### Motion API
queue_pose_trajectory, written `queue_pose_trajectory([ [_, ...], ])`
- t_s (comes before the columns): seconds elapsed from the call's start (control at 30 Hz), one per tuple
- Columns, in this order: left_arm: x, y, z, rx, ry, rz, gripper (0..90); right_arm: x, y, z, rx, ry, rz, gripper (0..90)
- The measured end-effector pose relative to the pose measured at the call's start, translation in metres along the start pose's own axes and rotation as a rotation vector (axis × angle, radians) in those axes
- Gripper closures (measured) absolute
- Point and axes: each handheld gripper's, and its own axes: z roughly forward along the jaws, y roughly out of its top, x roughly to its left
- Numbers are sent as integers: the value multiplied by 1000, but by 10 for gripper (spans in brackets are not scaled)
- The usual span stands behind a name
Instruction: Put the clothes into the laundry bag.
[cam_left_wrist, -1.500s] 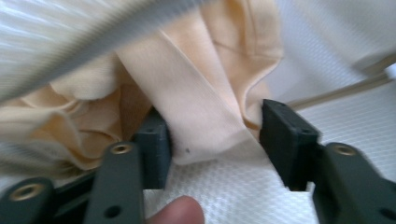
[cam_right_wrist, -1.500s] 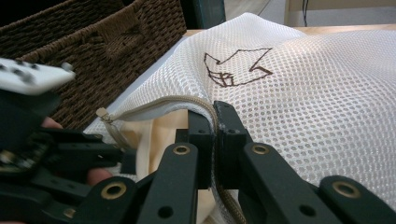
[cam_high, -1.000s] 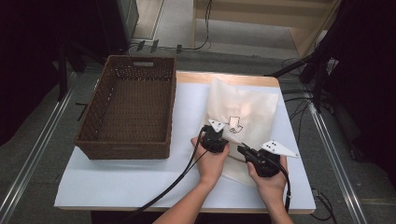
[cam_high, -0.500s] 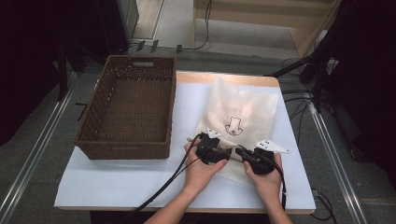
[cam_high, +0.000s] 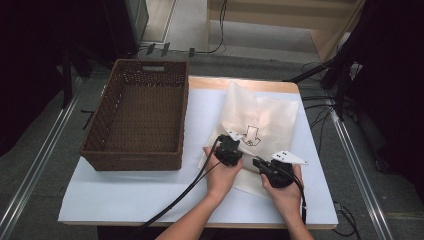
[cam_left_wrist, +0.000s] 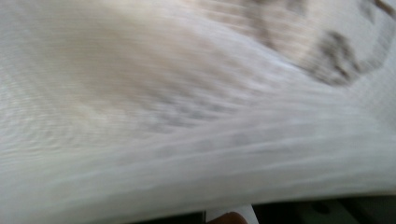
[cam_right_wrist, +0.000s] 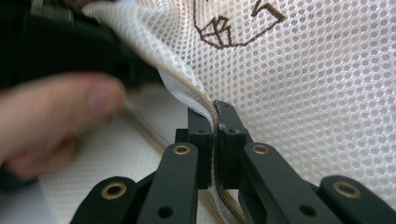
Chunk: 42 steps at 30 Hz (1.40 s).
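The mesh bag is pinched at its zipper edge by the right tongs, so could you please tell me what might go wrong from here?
1. The right tongs clamp only a thin fold of the mesh bag at the zipper seam; a pull could slip it free or strain the mesh.
2. The left tongs have just been closing; their blurred view doesn't confirm a grip, so they may have missed the fabric.

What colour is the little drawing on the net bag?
Brown. The drawing is stitched in brown outline on the white mesh bag, clearest in the right gripper view.

Matt white mesh-cloth bag (cam_right_wrist: 322, 93), brown woven wicker basket (cam_high: 140, 115), seemingly wooden table edge (cam_high: 240, 83).
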Motion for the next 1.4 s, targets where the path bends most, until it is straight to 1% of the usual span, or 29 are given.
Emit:
queue_pose_trajectory([
  [0.03, 3, 0, -1, 5, -26, -26, 864, 0, -1, 1, 2, -10, -19, 871],
  [0.07, 1, 0, -3, 14, -40, 9, 837, 0, -2, 1, 5, -20, -33, 867],
  [0.1, -2, -2, -7, 30, -54, 50, 758, 1, -3, 2, 7, -38, -52, 859],
  [0.13, -3, -3, -11, 42, -63, 74, 683, 0, -3, 2, 10, -50, -66, 845],
  [0.17, -4, -6, -18, 51, -86, 93, 641, 0, -4, 2, 9, -54, -69, 820],
  [0.2, -4, -9, -29, 40, -125, 100, 620, -2, -4, 1, 5, -52, -65, 779],
  [0.27, -3, -13, -50, 15, -152, 129, 590, -4, -4, -4, -26, -18, -49, 689],
  [0.33, 0, -15, -73, -10, -195, 151, 570, -6, -4, -12, -49, 8, -57, 593],
  [0.37, 1, -16, -85, -33, -204, 164, 565, -7, -4, -17, -56, 16, -55, 576],
  [0.47, 4, -16, -120, -115, -189, 206, 558, -11, -5, -35, -83, 36, -39, 527],
  [0.53, 8, -14, -133, -167, -167, 216, 549, -15, -6, -49, -110, 70, -22, 484],
  [0.57, 10, -13, -136, -188, -154, 215, 548, -18, -8, -55, -121, 74, -26, 472],
  [0.6, 12, -12, -134, -197, -145, 208, 543, -20, -10, -62, -133, 69, -23, 463],
  [0.67, 14, -11, -122, -177, -126, 195, 530, -26, -13, -75, -157, 66, -3, 461],
  [0.7, 14, -12, -112, -161, -105, 199, 529, -29, -15, -79, -168, 64, 21, 462],
  [0.73, 14, -14, -100, -135, -80, 214, 528, -33, -16, -81, -167, 45, 58, 476],
  [0.77, 14, -17, -88, -106, -46, 218, 525, -38, -18, -81, -155, 6, 93, 493],
  [0.8, 16, -21, -71, -70, -9, 216, 525, -42, -20, -78, -132, -50, 126, 511],
  [0.83, 18, -23, -64, -49, 9, 213, 533, -48, -24, -73, -93, -111, 171, 515],
  [0.87, 19, -26, -58, -35, 28, 208, 540, -50, -27, -70, -78, -136, 183, 514],
  [0.93, 25, -34, -48, -18, 54, 195, 559, -54, -33, -64, -42, -168, 200, 485],
  [1.03, 30, -36, -50, -30, 60, 203, 637, -58, -38, -57, 11, -168, 227, 443],
  [1.1, 33, -37, -52, -28, 52, 212, 678, -57, -39, -51, 53, -172, 221, 445],
  [1.13, 35, -38, -53, -27, 45, 209, 688, -54, -39, -51, 55, -184, 204, 477],
  [1.2, 36, -40, -55, -31, 37, 216, 694, -48, -38, -48, 74, -173, 165, 556],
  [1.27, 34, -43, -57, -42, 39, 232, 702, -40, -37, -45, 89, -222, 98, 692],
  [1.3, 34, -44, -59, -42, 36, 237, 705, -39, -36, -44, 95, -228, 80, 756],
  [1.33, 34, -45, -60, -48, 24, 232, 708, -39, -35, -44, 101, -232, 83, 823],
  [1.4, 34, -47, -64, -58, -17, 223, 702, -43, -33, -43, 110, -244, 68, 870],
])
